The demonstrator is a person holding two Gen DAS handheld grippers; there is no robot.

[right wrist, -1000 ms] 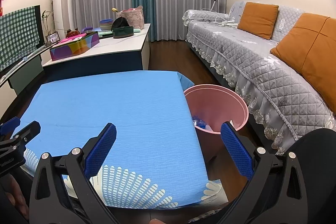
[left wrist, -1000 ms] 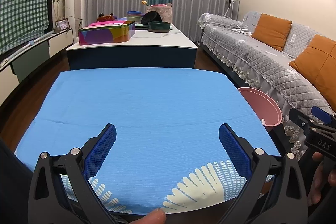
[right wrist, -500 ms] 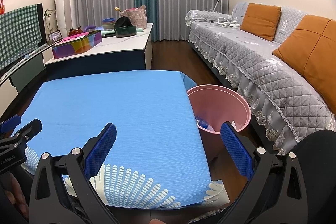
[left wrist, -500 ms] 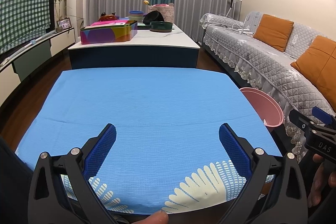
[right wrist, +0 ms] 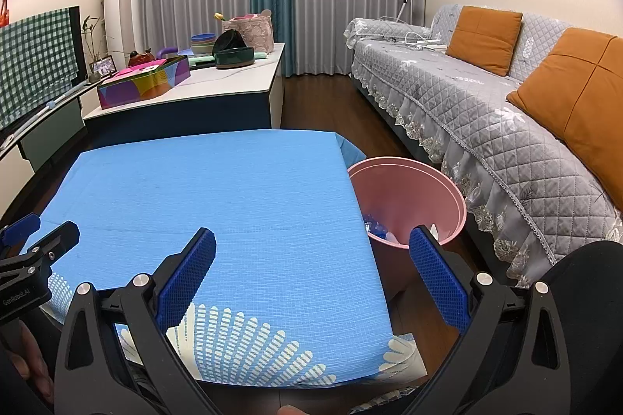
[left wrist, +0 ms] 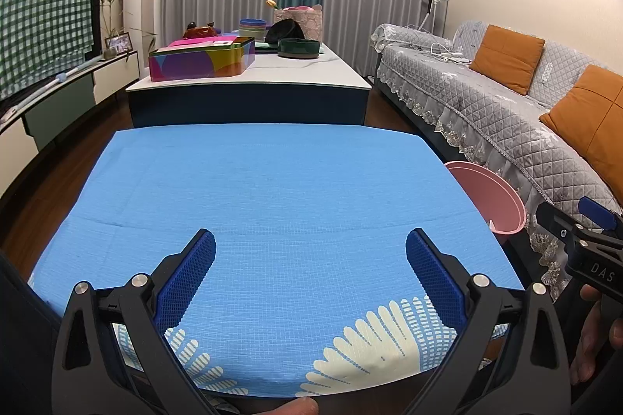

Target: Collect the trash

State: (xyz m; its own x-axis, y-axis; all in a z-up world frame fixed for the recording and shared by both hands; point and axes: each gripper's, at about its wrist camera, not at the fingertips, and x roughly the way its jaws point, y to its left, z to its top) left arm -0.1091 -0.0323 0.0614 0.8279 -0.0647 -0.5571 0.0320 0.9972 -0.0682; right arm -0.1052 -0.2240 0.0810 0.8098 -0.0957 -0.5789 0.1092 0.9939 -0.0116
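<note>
Left gripper (left wrist: pixel 310 259): jaws apart, empty, over blue tablecloth (left wrist: pixel 272 189). Right gripper (right wrist: pixel 311 261): jaws apart, empty. Pink bin (right wrist: pixel 409 197) just beside table's right edge; trash (right wrist: pixel 375 228) inside visible from right wrist only.

The left wrist camera looks forward and slightly down from the near edge of the blue tablecloth (left wrist: pixel 272 189), its own fingers in the foreground. The right wrist camera sits further right, facing the same way. Both views share the pink bin (right wrist: pixel 409 197), sofa (right wrist: pixel 486 119) and low table (left wrist: pixel 249 84).
</note>
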